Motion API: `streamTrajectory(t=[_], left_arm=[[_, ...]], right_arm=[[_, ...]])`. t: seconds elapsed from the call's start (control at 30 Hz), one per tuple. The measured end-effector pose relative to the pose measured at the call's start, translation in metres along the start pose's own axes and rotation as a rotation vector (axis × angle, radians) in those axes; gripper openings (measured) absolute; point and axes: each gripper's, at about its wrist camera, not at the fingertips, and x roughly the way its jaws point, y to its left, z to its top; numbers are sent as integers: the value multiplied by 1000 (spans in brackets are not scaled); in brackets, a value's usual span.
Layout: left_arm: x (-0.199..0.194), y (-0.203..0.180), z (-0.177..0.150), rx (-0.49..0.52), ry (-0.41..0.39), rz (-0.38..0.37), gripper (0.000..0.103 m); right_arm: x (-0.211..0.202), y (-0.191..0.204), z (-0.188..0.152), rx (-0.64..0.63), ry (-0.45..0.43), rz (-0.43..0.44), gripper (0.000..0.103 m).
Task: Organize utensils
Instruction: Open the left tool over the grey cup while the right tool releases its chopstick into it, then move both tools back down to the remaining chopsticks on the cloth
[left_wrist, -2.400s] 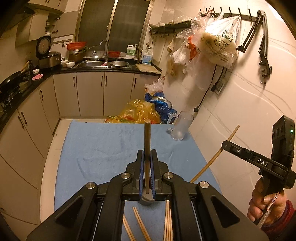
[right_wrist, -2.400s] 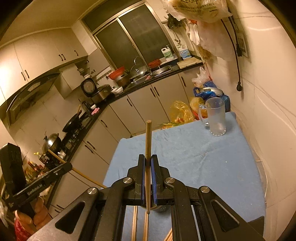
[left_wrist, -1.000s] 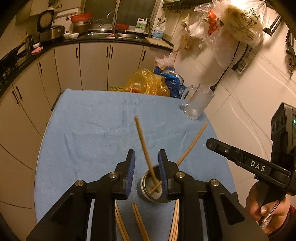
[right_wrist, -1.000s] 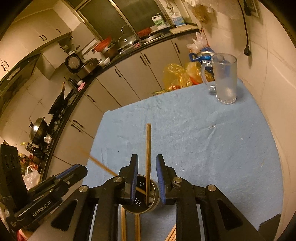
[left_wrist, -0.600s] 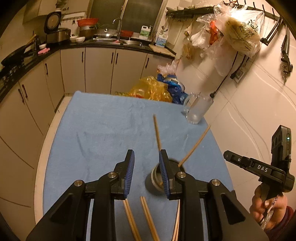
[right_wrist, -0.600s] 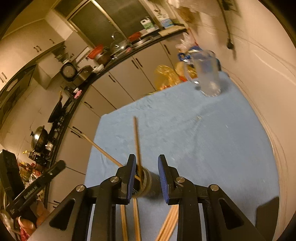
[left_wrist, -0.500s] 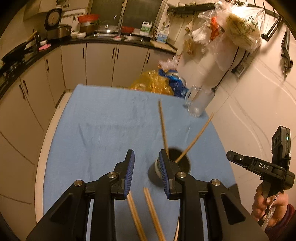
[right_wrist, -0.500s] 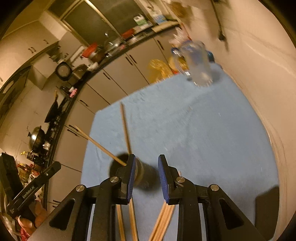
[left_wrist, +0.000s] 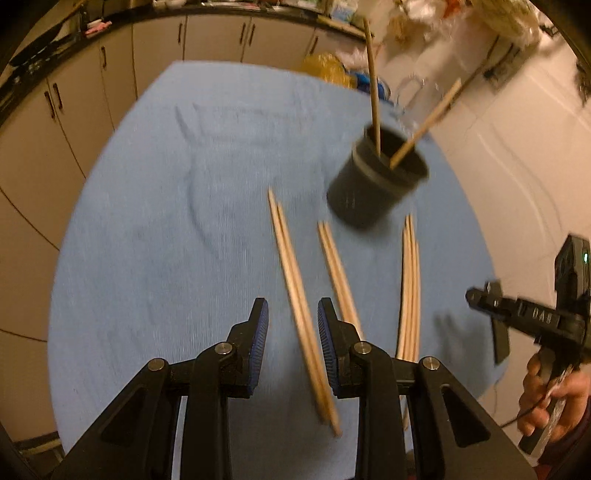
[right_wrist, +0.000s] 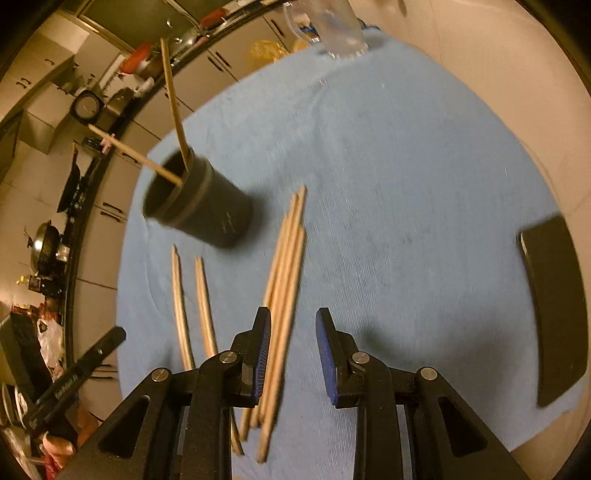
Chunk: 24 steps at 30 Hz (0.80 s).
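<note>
Wooden chopsticks (left_wrist: 373, 77) now stand in the holder (left_wrist: 376, 181), both grippers empty.

Left wrist cam: rides behind left gripper (left_wrist: 291, 332), looks steeply down along fingers, close over blue cloth (left_wrist: 155, 221); kitchen cabinets at top edge. Right wrist cam: same setup behind right gripper (right_wrist: 292, 338), steep downward, close. Both fisheye, motion-blurred. Shared: cloth, dark cup (left_wrist: 376, 181) (right_wrist: 201, 205), loose chopsticks (left_wrist: 303, 310) (right_wrist: 284, 273). Each view catches other gripper at its edge.
</note>
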Motion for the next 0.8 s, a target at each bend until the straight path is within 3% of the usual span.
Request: streamTrajectory(t=[0.17, 0.37, 0.8], left_arm=[[-2, -1, -16, 50, 12, 15, 26], [-16, 10, -26, 64, 5, 28, 26], [-28, 44, -37, -33, -6, 73, 26]], right_arm=[[8, -4, -11, 37, 0, -1, 26], [23, -3, 2, 87, 8, -4, 20], [69, 3, 33, 82, 86, -83, 8]])
